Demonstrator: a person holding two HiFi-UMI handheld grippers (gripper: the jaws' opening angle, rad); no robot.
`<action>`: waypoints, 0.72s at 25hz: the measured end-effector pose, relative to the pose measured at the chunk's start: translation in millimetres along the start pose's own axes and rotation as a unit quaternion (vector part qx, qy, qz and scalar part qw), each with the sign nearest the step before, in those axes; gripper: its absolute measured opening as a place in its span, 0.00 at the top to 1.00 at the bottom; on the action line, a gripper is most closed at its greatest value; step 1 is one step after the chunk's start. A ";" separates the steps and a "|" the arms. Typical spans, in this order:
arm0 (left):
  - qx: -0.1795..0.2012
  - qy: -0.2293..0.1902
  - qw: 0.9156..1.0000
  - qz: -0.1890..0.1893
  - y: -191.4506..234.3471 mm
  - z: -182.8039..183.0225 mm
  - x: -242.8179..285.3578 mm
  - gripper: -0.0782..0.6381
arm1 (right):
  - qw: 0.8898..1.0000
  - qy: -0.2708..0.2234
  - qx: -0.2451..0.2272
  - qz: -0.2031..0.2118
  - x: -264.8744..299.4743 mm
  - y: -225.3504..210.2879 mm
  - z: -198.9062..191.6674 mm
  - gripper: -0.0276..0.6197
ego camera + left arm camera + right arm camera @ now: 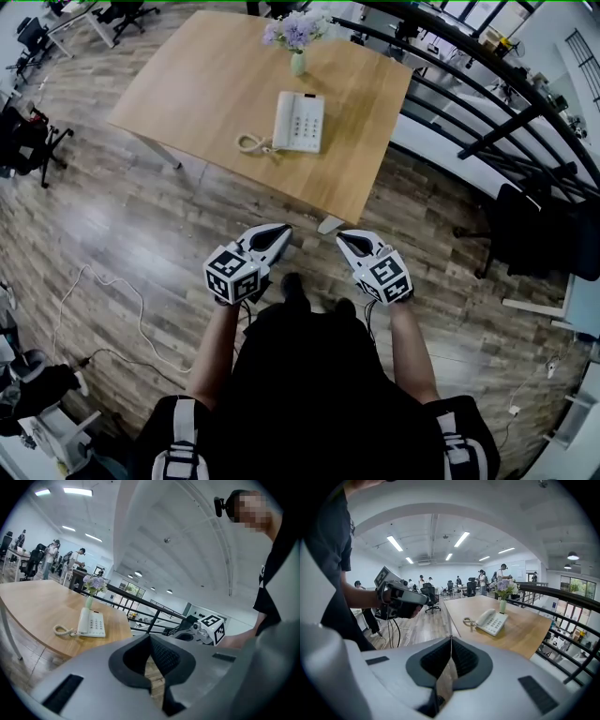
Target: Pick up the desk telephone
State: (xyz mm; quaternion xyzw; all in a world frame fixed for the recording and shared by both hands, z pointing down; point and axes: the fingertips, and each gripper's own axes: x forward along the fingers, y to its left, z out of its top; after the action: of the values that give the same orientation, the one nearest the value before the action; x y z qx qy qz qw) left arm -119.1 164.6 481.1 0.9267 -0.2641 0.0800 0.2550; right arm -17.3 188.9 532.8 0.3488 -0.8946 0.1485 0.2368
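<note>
While both tongs hang over the floor, short of the bench [187, 84], the desk telephone [299, 122] lies well ahead of us, flat on the bench top w/ a vase [298, 62] beyond it. Its long axis runs straight away from us. The handset [284, 120] is along its left side and the coiled cord [249, 143] sits at the near-left corner. Left tongs [274, 234] are fully closed on nothing, and the right tongs [345, 240] are the same. The phone sits roughly btwn the two lines of reach, a bit to the left, so we judge the left tongs nearer the handset side. Both need to open before any grab, and the bench's near edge is still btwn us and the phone.
</note>
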 end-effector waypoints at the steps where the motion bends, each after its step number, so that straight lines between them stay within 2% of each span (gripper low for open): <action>1: 0.000 0.000 1.000 -0.001 2.8 0.4 -1.2 0.86 | 1.000 0.001 0.001 -0.002 1.9 0.2 0.1 0.92; 18: -0.013 -0.005 1.000 0.012 38.8 0.8 -26.5 0.86 | 1.000 0.010 0.001 -0.014 30.6 0.1 10.3 0.92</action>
State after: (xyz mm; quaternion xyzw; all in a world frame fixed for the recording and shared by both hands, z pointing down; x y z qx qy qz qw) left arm -162.2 147.7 489.7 0.9204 -0.2775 0.0747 0.2651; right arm -40.4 167.5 540.3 0.3603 -0.8871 0.1494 0.2470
